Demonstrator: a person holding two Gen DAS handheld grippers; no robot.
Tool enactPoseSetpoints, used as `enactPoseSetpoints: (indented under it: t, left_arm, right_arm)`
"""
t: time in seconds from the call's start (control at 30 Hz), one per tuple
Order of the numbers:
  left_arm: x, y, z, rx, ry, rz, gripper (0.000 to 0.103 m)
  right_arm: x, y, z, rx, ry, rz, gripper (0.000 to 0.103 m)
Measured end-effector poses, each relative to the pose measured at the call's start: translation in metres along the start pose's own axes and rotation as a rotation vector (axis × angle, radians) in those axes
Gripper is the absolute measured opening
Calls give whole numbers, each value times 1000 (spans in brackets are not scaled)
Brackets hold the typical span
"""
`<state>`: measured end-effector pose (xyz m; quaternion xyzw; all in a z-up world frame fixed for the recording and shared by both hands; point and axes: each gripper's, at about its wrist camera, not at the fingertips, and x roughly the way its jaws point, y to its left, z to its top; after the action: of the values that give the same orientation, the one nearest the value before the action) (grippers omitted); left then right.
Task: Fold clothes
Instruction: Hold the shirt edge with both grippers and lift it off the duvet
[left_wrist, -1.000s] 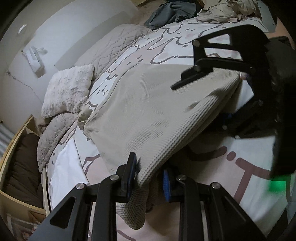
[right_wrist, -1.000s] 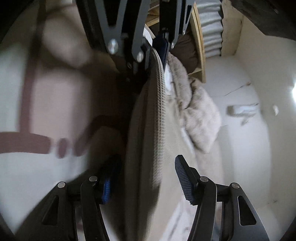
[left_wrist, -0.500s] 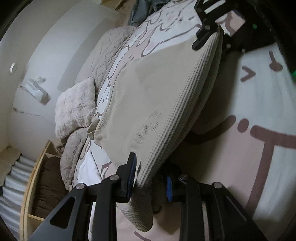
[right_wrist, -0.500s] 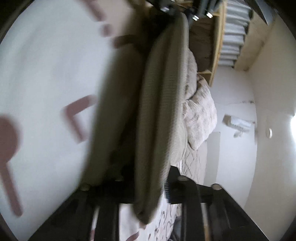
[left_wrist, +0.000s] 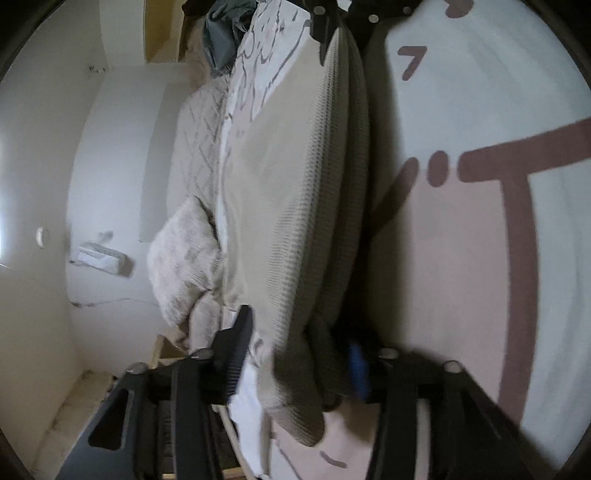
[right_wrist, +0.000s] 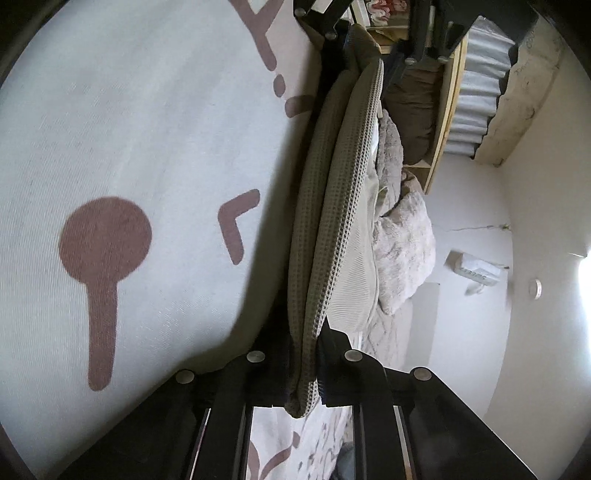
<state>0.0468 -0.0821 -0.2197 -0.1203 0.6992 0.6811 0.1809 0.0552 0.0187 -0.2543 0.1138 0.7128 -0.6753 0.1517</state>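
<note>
Beige waffle-knit cloth (left_wrist: 295, 206), doubled over into thick soft layers with a rounded fold edge, stretched between two grippers above a bed cover (left_wrist: 480, 258). Fine grid of small square dimples across the weave, seen sharply in the right wrist view (right_wrist: 351, 206). One end bunched and drooping between the fingers of the left gripper (left_wrist: 299, 354), jaws opening, black pad clear of the fabric on one side, blue pad half hidden behind it. Other end pinched flat in the right gripper (right_wrist: 304, 373), jaws closing on it. Below, smooth white and pink cover printed with brown strokes and dots. Beyond, a fluffy pale cushion (left_wrist: 184, 258), a quilted grey blanket (left_wrist: 199, 147), plain white walls.
</note>
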Motion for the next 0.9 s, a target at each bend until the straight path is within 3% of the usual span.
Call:
enactPoseSetpoints:
  t: [0.13,0.33,0.6,0.7,0.8,0.9]
  left_arm:
    - [10,-1,2,32,0,-4,52]
    - [7,-7,4,148,-47,50,51]
    - [-6,-9,-26,244,-55,35,48]
    - [-5,-13,-27,255,-59,0,41]
    - [-6,-24,-28,304,-95,23,33]
    - [-4,-27,-27,277,-94,36,30]
  right_arm:
    - [-13,10,1,11,-7,3,16]
    - [-22,18,2,28,-4,-8,16]
    - [-18,16,6,62,22,-14,16]
    - [-20,18,6,72,25,-18,16]
    - [-23,22,5,88,31,-14,16]
    - [-26,20,5,107,30,-6,16]
